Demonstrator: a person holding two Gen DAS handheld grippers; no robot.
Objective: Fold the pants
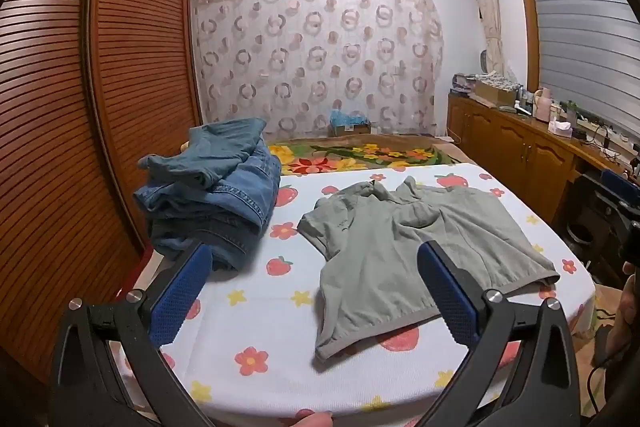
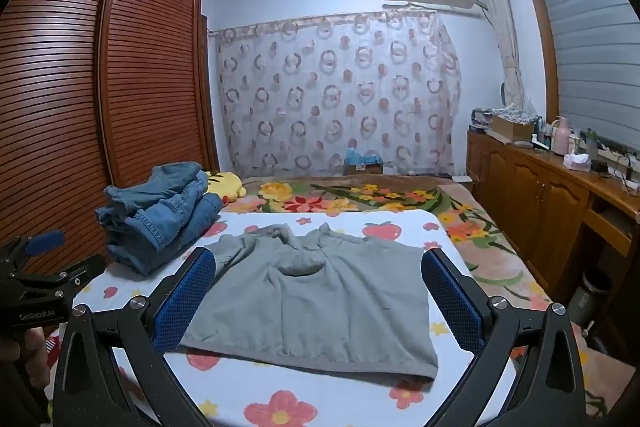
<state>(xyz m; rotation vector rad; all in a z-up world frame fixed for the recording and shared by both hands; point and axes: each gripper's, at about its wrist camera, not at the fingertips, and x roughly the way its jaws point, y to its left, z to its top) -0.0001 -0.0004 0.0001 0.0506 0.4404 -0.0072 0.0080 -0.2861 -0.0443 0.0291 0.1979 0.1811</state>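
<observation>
We hold our left gripper (image 1: 314, 287) and right gripper (image 2: 318, 291) with jaws spread wide and empty above the grey-green pants (image 2: 308, 291), lying flat on the flowered sheet (image 2: 224, 387), with a denim pile (image 1: 212, 195) just beside them.

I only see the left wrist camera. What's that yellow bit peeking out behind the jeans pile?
Observer: A yellow plush toy with dark stripes, lying behind the jeans pile.
Operator: What does my gripper look like from over there?
Observer: The left gripper is black, with GenRobot.AI printed on its side.
Operator: Is the other gripper holding the grey thing?
Observer: No. The right gripper is open, holding nothing, with the grey garment lying flat between its fingers.
</observation>
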